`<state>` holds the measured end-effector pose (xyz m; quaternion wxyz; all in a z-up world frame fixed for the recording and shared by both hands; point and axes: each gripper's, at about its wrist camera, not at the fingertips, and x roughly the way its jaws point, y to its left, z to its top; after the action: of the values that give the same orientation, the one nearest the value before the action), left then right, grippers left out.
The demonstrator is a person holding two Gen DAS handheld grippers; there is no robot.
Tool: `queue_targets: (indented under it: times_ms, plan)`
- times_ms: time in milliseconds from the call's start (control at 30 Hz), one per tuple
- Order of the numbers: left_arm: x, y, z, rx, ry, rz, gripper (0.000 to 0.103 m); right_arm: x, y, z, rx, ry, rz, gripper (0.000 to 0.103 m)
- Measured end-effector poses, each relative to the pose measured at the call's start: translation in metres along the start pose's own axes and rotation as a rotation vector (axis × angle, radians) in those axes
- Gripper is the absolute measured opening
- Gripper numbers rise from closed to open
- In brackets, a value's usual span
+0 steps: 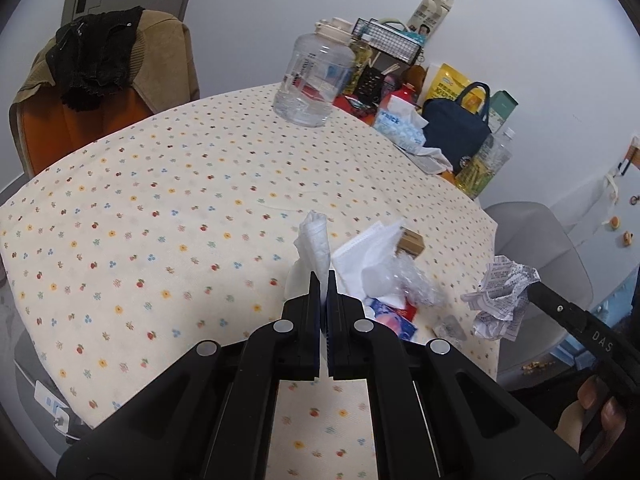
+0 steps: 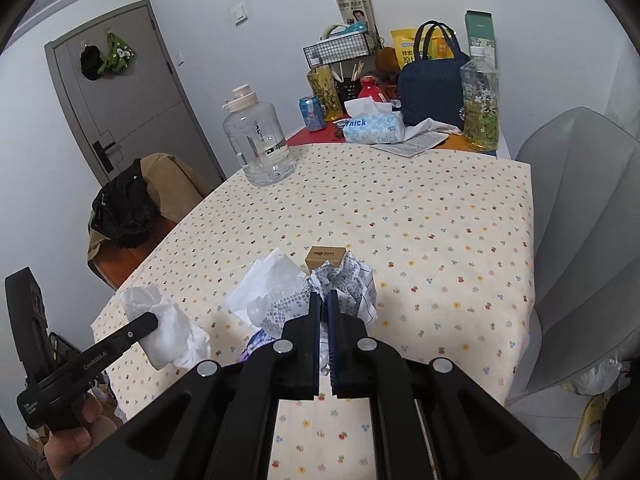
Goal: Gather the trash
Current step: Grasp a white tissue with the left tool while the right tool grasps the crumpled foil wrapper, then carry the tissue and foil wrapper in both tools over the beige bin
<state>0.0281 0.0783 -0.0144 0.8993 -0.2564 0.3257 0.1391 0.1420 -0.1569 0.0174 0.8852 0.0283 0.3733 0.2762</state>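
My left gripper [image 1: 323, 280] is shut on a crumpled white tissue [image 1: 314, 240], held just above the flowered tablecloth [image 1: 180, 200]. In the right wrist view the same left gripper [image 2: 154, 321] and tissue [image 2: 170, 330] hang over the table's left corner. My right gripper [image 2: 325, 298] is shut on a crumpled printed paper [image 2: 350, 280]; from the left wrist view, this right gripper [image 1: 534, 286] holds the paper [image 1: 500, 300] past the table edge. On the cloth lie a white folded sheet [image 1: 372, 246], clear plastic wrap [image 1: 408, 280], a red-blue wrapper [image 1: 394, 316] and a small brown box [image 2: 325, 258].
A clear water jug [image 2: 260, 144] stands mid-table. At the far end are a tissue pack [image 2: 372, 126], a navy bag [image 2: 432, 84], bottles [image 2: 480, 100] and a wire basket [image 2: 340, 48]. A chair draped with clothes [image 1: 104, 64] is left, a grey chair [image 2: 584, 216] right.
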Motion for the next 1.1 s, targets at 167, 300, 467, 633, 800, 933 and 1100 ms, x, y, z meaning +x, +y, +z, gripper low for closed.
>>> queue_targets:
  times_ms: [167, 300, 467, 633, 800, 933, 1100]
  plan:
    - [-0.006, -0.027, -0.009, 0.043, -0.001, -0.01, 0.003, -0.022, -0.012, -0.017, 0.036, -0.021, 0.0, 0.005]
    - [-0.009, -0.05, -0.016, 0.075, 0.004, -0.021, 0.003, -0.036, -0.026, -0.034, 0.073, -0.03, 0.006, 0.004]
    - [-0.011, -0.082, -0.03, 0.123, 0.013, -0.044, 0.003, -0.054, -0.054, -0.055, 0.144, -0.049, -0.002, 0.004]
    - [-0.007, -0.114, -0.046, 0.166, 0.047, -0.075, 0.003, -0.07, -0.082, -0.074, 0.215, -0.068, -0.02, 0.004]
    - [0.002, -0.151, -0.065, 0.231, 0.092, -0.122, 0.003, -0.088, -0.114, -0.095, 0.296, -0.094, -0.067, 0.004]
    - [0.015, -0.186, -0.084, 0.281, 0.138, -0.16, 0.003, -0.1, -0.142, -0.111, 0.363, -0.103, -0.114, 0.004]
    - [0.034, -0.232, -0.118, 0.354, 0.194, -0.2, 0.003, -0.111, -0.181, -0.134, 0.448, -0.102, -0.172, 0.005]
